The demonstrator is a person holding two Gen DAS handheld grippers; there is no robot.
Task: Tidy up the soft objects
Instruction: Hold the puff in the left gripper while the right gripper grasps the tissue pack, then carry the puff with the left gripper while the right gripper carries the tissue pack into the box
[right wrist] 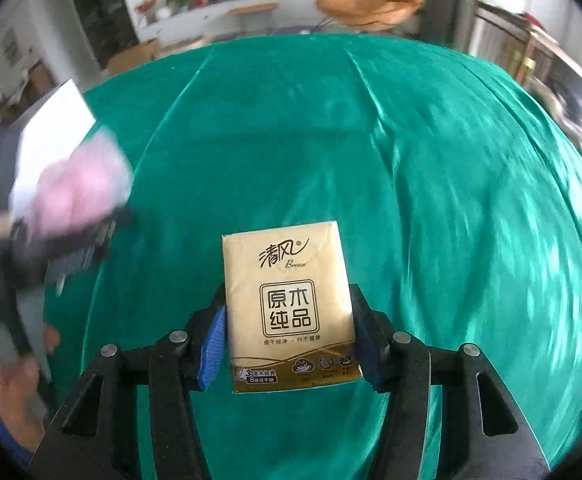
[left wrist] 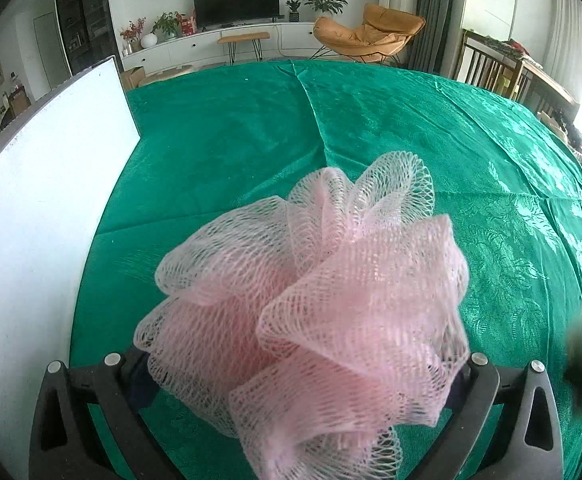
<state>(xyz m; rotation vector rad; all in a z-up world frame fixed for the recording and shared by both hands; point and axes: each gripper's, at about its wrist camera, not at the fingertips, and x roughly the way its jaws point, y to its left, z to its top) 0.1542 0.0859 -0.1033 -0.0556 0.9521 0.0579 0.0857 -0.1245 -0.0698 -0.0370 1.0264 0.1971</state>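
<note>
A pink mesh bath puff (left wrist: 331, 280) fills the space between the fingers of my left gripper (left wrist: 303, 360), which is shut on it above the green tablecloth (left wrist: 231, 140). In the right wrist view my right gripper (right wrist: 289, 320) is shut on a gold pocket tissue pack (right wrist: 287, 280). Its blue pads press on the pack's two long sides and hold it upright over the cloth (right wrist: 291, 140). The right wrist view is motion-blurred. It shows the pink puff (right wrist: 79, 184) at the left, held in the dark left gripper (right wrist: 71, 248).
A white flat panel (left wrist: 51, 200) stands along the table's left side. A person's hand (right wrist: 11, 380) shows at the lower left. Beyond the table's far edge are a TV cabinet (left wrist: 211, 40), an orange lounge chair (left wrist: 367, 32) and wooden chairs (left wrist: 503, 68).
</note>
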